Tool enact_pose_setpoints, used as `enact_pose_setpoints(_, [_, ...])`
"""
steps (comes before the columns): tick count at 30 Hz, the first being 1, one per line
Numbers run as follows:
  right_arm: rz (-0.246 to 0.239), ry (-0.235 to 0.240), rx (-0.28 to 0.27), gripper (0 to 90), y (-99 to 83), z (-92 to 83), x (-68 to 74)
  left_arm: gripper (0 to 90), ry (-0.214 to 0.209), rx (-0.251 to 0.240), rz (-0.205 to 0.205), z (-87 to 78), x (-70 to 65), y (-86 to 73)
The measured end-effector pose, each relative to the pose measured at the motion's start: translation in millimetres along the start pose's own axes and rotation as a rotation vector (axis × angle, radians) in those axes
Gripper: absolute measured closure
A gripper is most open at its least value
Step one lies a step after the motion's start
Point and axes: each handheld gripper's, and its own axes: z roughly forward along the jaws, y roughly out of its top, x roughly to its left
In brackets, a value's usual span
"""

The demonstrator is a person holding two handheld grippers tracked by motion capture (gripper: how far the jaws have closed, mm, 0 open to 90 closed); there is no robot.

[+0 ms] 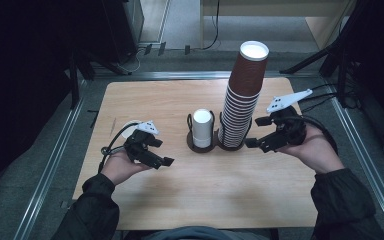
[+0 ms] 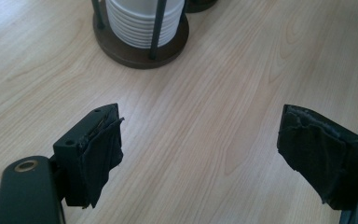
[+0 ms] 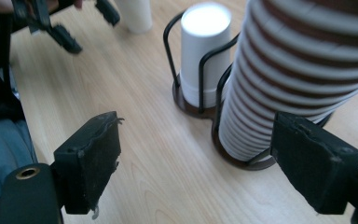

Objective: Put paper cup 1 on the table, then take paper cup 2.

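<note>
On the left, the left gripper (image 1: 167,161) hovers low over the desk (image 1: 205,185) with its jaws released and nothing between them. Ahead of those jaws, in the left gripper view, stands the dark round base of the holder (image 2: 140,49) carrying the short white cup stack (image 2: 142,21), well clear of the pads.

Further right, the right gripper (image 1: 250,143) also has its jaws spread wide and empty. In the right gripper view the tall stack of brown cups (image 3: 284,79) rises just beyond the right-hand jaw, close to it but apart; the white stack (image 3: 204,51) sits farther ahead, between the jaws' lines, inside its black wire frame. In the high view the tall stack (image 1: 242,95) leans slightly and tops out far above the white one (image 1: 202,127).

As a judgement: the work looks like taking cups from the holder, and it stands at an early or in-between point. Neither gripper grasps a cup, and both stacks rest in the holder. A lone white cup (image 3: 135,14) stands beyond the left gripper's jaws, possibly one already set out. What remains is to close on the tall stack's cups and lift one free.
</note>
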Motion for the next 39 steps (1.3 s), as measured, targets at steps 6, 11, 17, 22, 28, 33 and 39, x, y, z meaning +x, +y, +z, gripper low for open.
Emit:
enact_pose_setpoints(6, [0.006, -0.003, -0.015, 14.6, 16.2, -18.3, -9.9, 13.9, -0.018, 0.030, 0.000, 5.7, 0.1, -2.4])
enact_pose_setpoints(11, [0.012, -0.023, -0.058, 13.9, 30.3, -36.1, -20.0, 14.2, -0.045, 0.052, 0.009, 12.9, -1.3, -6.4])
enact_pose_setpoints(17, [0.006, -0.046, -0.067, 13.9, 46.7, -45.7, -29.1, 14.2, -0.048, 0.043, 0.014, 12.5, -2.9, -6.6])
enact_pose_setpoints(22, [0.011, -0.059, -0.081, 13.9, 62.6, -52.3, -38.2, 14.2, -0.041, 0.038, 0.031, 9.6, -4.6, -7.1])
enact_pose_setpoints(28, [0.008, -0.051, -0.089, 13.9, 79.6, -51.6, -46.2, 14.2, -0.043, 0.037, 0.032, 8.8, -5.3, -8.0])
enact_pose_setpoints(33, [0.005, -0.054, -0.124, 13.7, 93.6, -46.3, -49.1, 14.2, -0.024, 0.039, 0.025, 10.3, -5.2, -9.0])
enact_pose_setpoints(39, [0.012, -0.070, -0.130, 13.7, 103.1, -40.3, -50.8, 14.2, -0.031, 0.052, 0.033, 12.6, -6.0, -9.9])
